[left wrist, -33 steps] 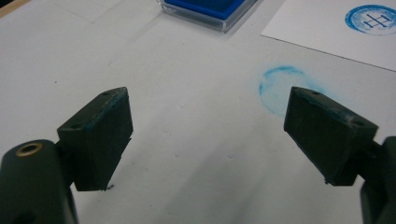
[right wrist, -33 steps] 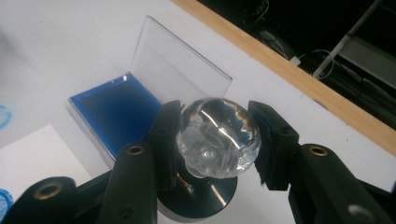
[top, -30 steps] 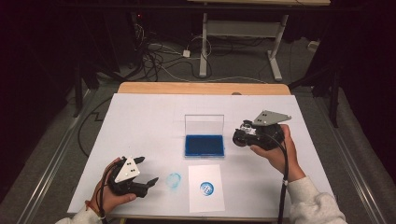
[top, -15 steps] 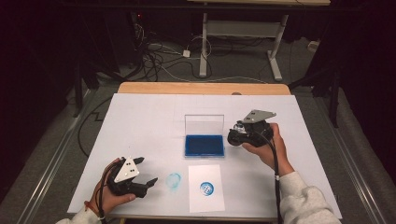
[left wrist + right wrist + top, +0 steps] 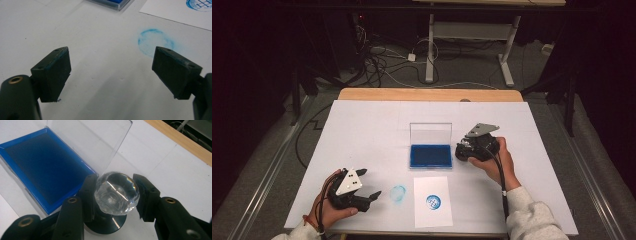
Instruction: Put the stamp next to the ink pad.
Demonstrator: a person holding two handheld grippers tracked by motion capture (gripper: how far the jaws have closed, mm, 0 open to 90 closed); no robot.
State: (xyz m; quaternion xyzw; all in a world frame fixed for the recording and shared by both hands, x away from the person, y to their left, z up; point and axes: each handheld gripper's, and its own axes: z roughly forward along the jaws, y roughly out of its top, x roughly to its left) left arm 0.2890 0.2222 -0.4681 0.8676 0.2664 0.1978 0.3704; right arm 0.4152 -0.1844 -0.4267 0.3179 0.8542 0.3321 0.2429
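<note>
On the white worktop [image 5: 362, 130], the blue rectangular ink pad [image 5: 430, 155] lies with its clear lid up, ready for inking. Just right of it, the right gripper [image 5: 115, 195] pinches the clear faceted-knob stamp [image 5: 117, 193] between its fingers. The left gripper [image 5: 111, 67] rests with fingers spread near a blue round smudge [image 5: 155, 42].

text: none readable | paper sheet [image 5: 432, 200]: round blue stamp mark, no legible letters

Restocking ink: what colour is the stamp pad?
Deep blue ink pad, clearest in the right gripper view.
</note>
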